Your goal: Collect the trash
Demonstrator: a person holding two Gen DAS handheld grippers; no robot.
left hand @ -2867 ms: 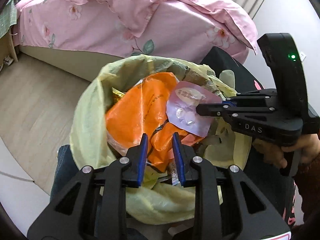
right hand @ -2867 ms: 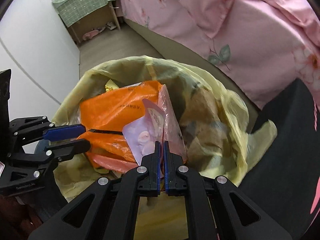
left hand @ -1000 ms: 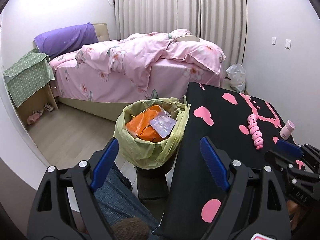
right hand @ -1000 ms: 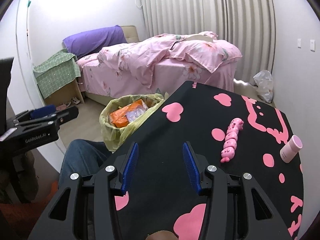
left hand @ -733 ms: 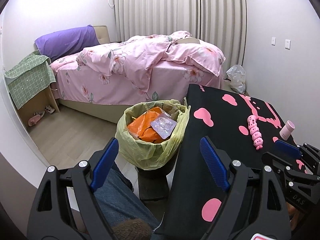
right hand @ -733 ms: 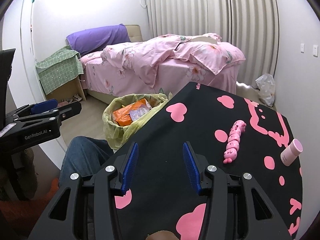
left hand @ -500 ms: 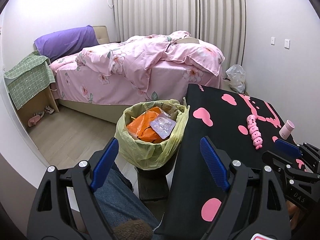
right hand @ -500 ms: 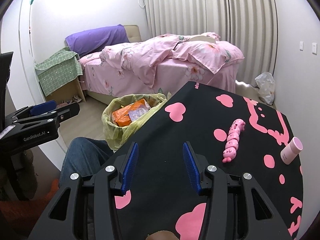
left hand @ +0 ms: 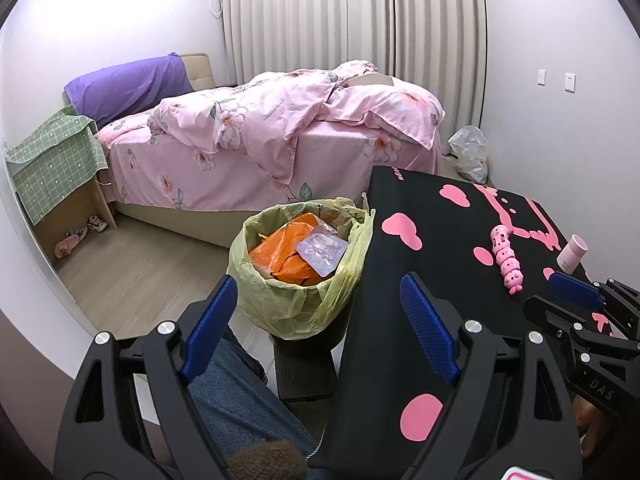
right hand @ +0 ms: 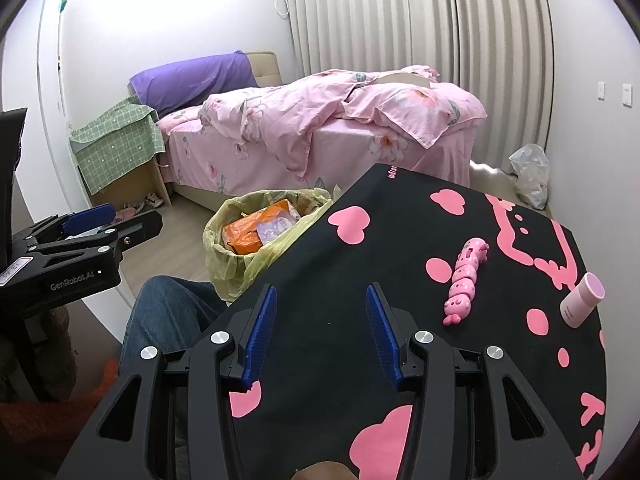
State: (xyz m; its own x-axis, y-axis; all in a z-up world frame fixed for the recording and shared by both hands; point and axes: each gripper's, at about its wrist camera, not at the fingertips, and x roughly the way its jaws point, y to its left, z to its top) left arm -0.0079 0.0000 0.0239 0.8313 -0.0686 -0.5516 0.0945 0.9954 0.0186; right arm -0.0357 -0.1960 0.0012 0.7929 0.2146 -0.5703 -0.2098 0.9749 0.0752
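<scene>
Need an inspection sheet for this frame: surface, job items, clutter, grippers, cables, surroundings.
Surface: black table with pink hearts.
Job's things: trash bin, yellow liner, holding orange bag and foil packet.
Clutter: pink toy, pink bottle lying on table.
Grippers: left gripper open, empty; right gripper open, empty.
Cables: nothing seen.
Surroundings: bed, curtains, plastic bag on floor.

Right gripper (right hand: 322, 328) over the black tabletop (right hand: 320, 280), fingers spread, holding nothing.
A pink toy (right hand: 464, 282) and pink bottle (right hand: 582, 300) lie near the right edge; the lined bin (right hand: 236, 256), full, stands just beside the left edge.
</scene>
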